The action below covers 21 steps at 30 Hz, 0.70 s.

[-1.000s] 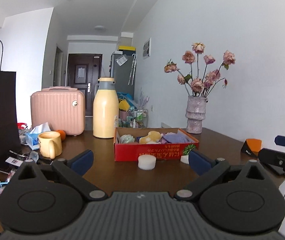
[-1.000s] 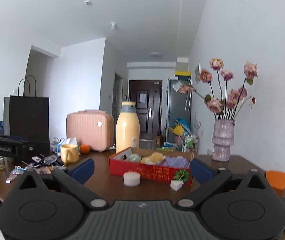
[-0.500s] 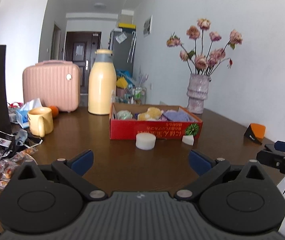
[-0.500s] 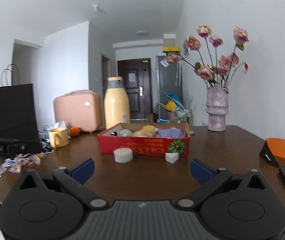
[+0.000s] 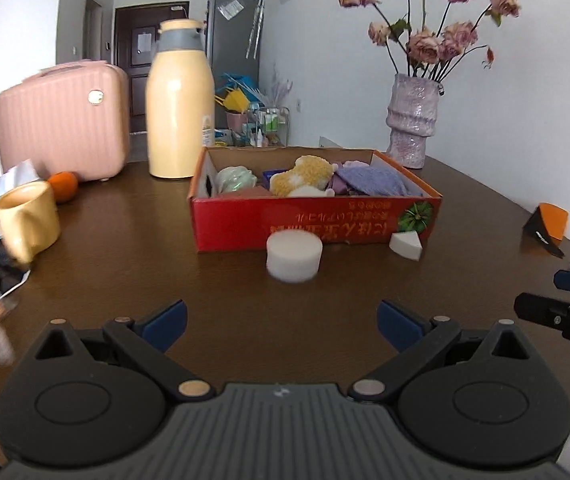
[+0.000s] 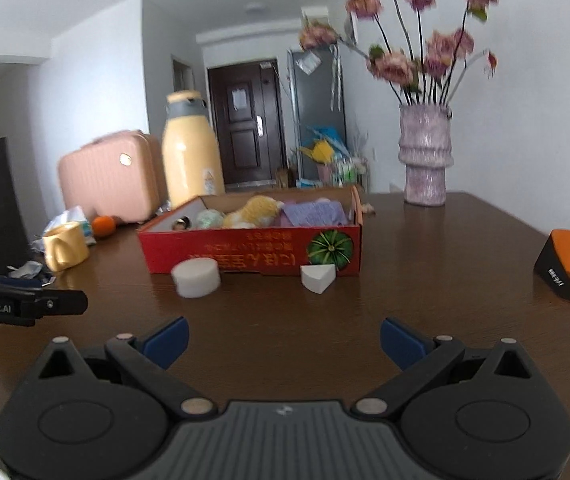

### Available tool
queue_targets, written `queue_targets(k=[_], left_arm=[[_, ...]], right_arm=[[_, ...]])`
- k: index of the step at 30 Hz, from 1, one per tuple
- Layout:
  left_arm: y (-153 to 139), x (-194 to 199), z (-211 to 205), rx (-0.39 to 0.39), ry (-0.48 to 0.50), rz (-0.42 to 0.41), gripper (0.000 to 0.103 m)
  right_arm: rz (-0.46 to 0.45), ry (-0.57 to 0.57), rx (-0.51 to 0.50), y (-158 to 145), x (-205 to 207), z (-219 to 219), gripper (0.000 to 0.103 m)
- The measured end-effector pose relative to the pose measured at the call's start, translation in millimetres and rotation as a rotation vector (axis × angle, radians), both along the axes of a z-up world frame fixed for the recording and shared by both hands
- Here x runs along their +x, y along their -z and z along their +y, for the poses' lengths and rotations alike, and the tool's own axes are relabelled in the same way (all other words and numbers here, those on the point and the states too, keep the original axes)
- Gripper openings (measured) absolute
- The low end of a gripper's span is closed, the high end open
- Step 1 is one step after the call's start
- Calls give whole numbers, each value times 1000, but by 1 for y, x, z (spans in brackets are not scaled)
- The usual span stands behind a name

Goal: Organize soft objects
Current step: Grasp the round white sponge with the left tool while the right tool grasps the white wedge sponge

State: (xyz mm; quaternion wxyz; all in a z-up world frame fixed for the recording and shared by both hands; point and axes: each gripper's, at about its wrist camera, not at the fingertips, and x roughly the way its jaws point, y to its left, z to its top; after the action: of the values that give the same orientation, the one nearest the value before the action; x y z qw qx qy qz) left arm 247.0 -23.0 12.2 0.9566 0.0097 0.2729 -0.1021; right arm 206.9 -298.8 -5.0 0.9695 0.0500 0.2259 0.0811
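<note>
Red box (image 5: 313, 220), yellow plush (image 5: 301, 174), purple cloth (image 5: 369, 182)

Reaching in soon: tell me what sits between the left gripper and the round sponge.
Nothing visible. Only bare table lies between the open left gripper and the round sponge, which sits before the red box.

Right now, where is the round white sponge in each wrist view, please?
Left wrist view: the round white sponge lies at centre, on the table before the red box.
Right wrist view: it lies left of centre, before the box's left end.
Shared landmark: the wedge-shaped white sponge to its right.
</note>
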Motion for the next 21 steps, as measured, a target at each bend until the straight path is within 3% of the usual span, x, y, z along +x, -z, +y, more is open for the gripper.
queue_targets(k=[3,9,13,19,21], left_arm=[[5,43,-10,3,12,39,101],[24,124,-33,49,14,118,91],[33,155,-44,75,24,129,83],[44,177,-50,73,33,151,73],[47,178,-50,70,36,156,59]], right_arm=[[57,19,18,3,44,-7,100],[192,36,63,20,136,-16,87],[229,33,37,31,182,-11,77],[272,36,-12,44,219,0,63],[275,38,-14,47,223,0,57]])
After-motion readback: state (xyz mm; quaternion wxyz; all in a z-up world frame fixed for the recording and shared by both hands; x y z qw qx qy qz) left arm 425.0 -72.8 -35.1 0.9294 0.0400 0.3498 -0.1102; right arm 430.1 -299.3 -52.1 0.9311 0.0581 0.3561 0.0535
